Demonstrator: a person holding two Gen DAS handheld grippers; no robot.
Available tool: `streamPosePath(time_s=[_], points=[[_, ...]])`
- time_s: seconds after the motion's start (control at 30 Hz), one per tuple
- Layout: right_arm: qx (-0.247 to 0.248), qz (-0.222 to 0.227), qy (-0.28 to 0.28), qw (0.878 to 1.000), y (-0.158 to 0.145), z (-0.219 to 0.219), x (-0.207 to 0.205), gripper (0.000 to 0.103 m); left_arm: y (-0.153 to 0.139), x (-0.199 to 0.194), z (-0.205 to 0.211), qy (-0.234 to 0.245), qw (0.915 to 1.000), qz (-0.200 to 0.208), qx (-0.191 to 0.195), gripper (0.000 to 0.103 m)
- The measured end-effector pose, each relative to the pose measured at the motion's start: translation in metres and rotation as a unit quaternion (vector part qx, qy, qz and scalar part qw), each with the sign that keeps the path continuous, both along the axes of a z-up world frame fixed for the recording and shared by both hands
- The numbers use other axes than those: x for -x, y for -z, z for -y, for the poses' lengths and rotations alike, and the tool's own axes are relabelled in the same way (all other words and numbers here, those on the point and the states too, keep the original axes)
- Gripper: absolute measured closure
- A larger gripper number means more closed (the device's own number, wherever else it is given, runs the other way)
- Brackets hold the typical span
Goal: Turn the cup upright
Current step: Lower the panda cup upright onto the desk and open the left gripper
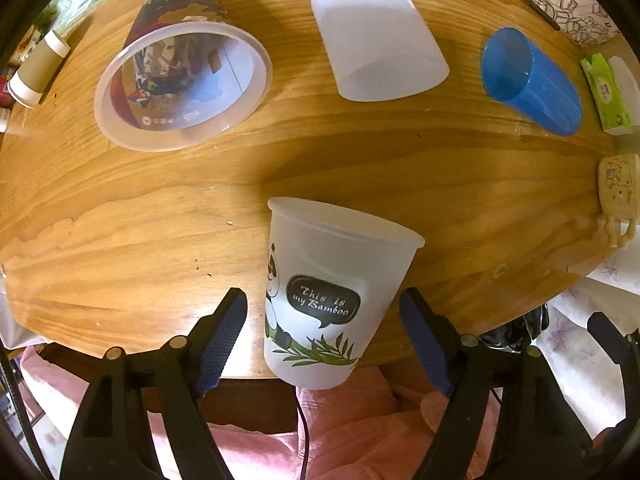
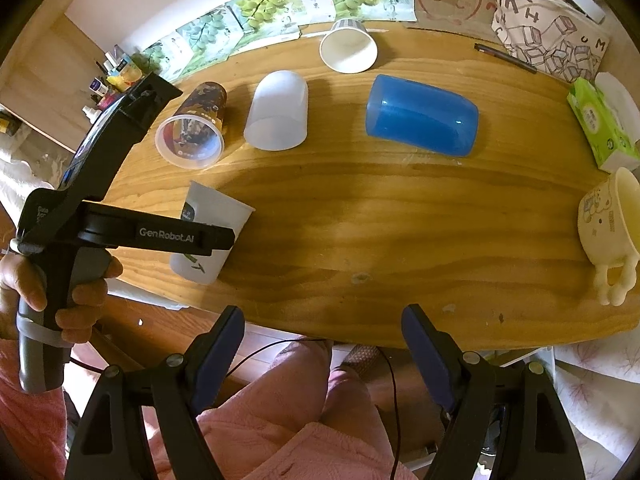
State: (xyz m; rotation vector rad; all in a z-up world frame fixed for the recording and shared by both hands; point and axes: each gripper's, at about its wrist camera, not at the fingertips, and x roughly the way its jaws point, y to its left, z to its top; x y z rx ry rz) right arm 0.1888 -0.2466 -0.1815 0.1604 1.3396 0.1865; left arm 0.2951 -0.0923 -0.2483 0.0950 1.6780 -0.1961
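A frosted panda cup (image 1: 324,292) printed "This is my Bamboo" stands upright, mouth up, at the near edge of the wooden table (image 1: 120,216). My left gripper (image 1: 322,316) is open, its blue pads either side of the cup without touching. The cup also shows in the right wrist view (image 2: 208,236), partly hidden behind the left gripper's body. My right gripper (image 2: 322,344) is open and empty, below the table's near edge above a pink lap.
Lying on their sides farther back: a printed clear cup (image 1: 180,80), a frosted white cup (image 1: 376,36), a blue cup (image 1: 528,80) and a paper cup (image 2: 348,50). A cream mug (image 2: 608,228), a green tissue pack (image 2: 600,124) and a pen (image 2: 504,58) lie at the right.
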Motion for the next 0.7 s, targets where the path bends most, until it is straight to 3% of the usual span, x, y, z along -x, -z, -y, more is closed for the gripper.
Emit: streamPosePath(time_s=[0.4,0.7], points=[[-0.005,-0.001,-0.009,1.000,0.002,0.000,0.001,0.022,-0.009,0.005,-0.016,-0.008,0.9999,0.006,-0.006,0.021],[-0.017,-0.002,-0.016,1.000,0.004,-0.003,0.003,0.022,-0.031,0.023,-0.022,-0.010,0.9990,0.028,0.035,0.021]])
